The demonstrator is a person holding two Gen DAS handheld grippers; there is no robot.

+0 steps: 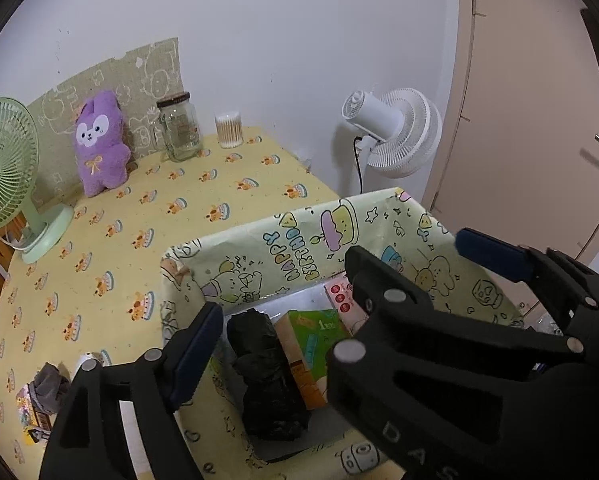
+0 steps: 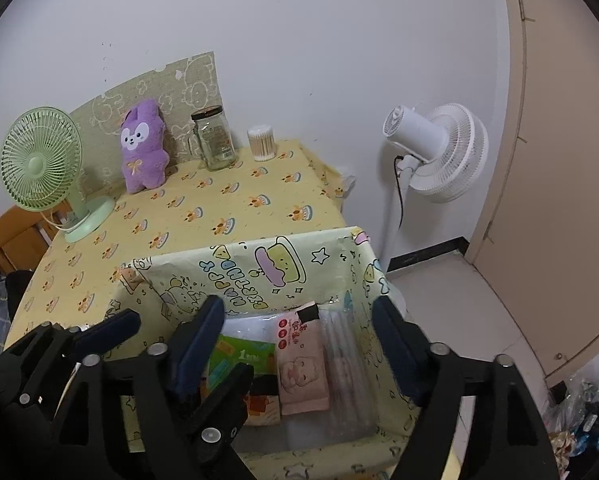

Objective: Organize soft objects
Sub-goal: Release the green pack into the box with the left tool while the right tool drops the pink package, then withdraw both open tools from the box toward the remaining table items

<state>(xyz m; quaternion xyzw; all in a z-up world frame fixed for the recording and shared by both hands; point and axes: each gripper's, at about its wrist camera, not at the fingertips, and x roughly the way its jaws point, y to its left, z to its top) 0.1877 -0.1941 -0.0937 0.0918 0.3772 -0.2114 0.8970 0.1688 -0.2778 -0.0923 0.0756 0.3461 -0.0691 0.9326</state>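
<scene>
A box wrapped in yellow-green cartoon paper (image 1: 299,240) (image 2: 259,264) stands at the table's near edge. It holds a black bag bundle (image 1: 265,376), a green tissue pack (image 1: 319,336) (image 2: 243,356), a pink wipes pack (image 2: 301,368) and a clear packet (image 2: 345,364). My left gripper (image 1: 339,284) (image 2: 155,320) is open and empty over the box. My right gripper (image 2: 299,340) is open and empty above the box. A purple plush rabbit (image 1: 99,144) (image 2: 143,146) leans at the back wall. A grey cloth (image 1: 49,388) lies at the near left.
A green desk fan (image 1: 7,176) (image 2: 47,168), a glass jar (image 1: 179,128) (image 2: 215,138) and a cotton swab tub (image 1: 229,130) (image 2: 262,143) stand on the yellow tablecloth (image 1: 111,240). A white floor fan (image 1: 395,132) (image 2: 439,152) stands right, by a door (image 1: 531,100).
</scene>
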